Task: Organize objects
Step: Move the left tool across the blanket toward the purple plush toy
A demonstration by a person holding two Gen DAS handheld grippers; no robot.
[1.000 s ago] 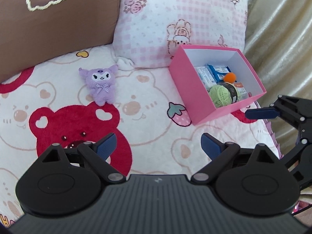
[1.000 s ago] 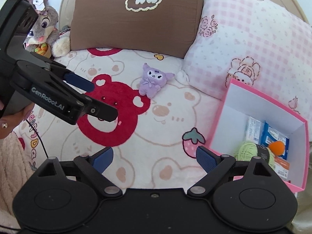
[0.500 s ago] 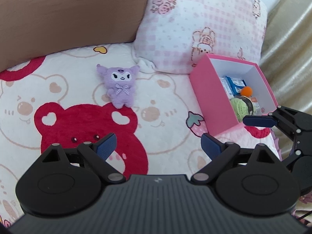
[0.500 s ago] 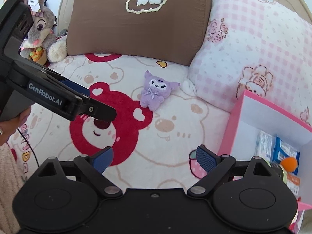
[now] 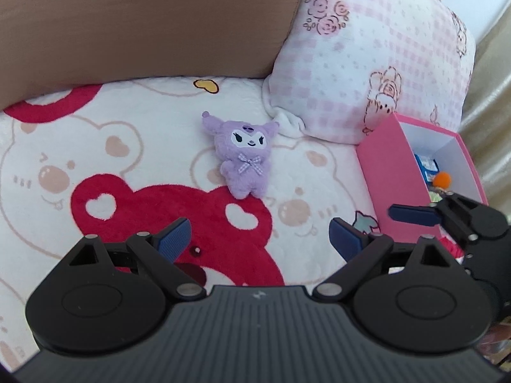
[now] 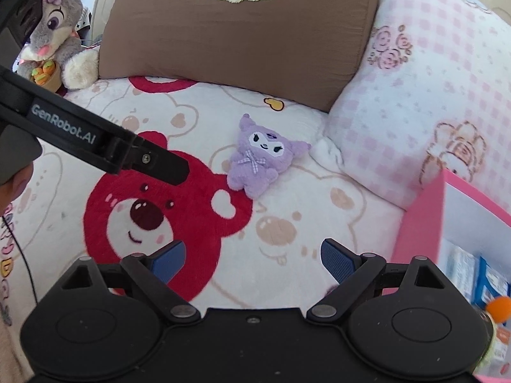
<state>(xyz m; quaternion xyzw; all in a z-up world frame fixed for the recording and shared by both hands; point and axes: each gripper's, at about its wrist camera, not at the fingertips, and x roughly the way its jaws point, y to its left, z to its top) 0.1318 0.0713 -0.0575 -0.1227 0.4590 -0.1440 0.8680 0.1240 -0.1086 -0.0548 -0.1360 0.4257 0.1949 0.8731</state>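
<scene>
A small purple plush doll (image 5: 244,156) (image 6: 260,156) lies face up on the bear-print blanket, just in front of the pink checked pillow. To its right stands a pink box (image 5: 396,185) (image 6: 418,223), white inside, holding blue packets, green yarn and an orange pompom (image 5: 442,179). My left gripper (image 5: 258,239) is open over the red bear print, short of the doll, nothing between its blue pads. My right gripper (image 6: 252,257) is open too, empty, beside the box's left wall. The other gripper's finger shows at the edge of each view.
A brown cushion (image 6: 236,38) and a pink checked pillow (image 5: 367,57) line the back. A grey rabbit plush (image 6: 54,41) sits at the far left corner. A beige curtain (image 5: 491,111) hangs right of the box. A hand (image 6: 12,185) holds the left gripper's grip.
Both grippers have sunk and moved toward the doll, which looks larger and nearer the middle of each view. The box has slid toward the right edge. Both stay open.
</scene>
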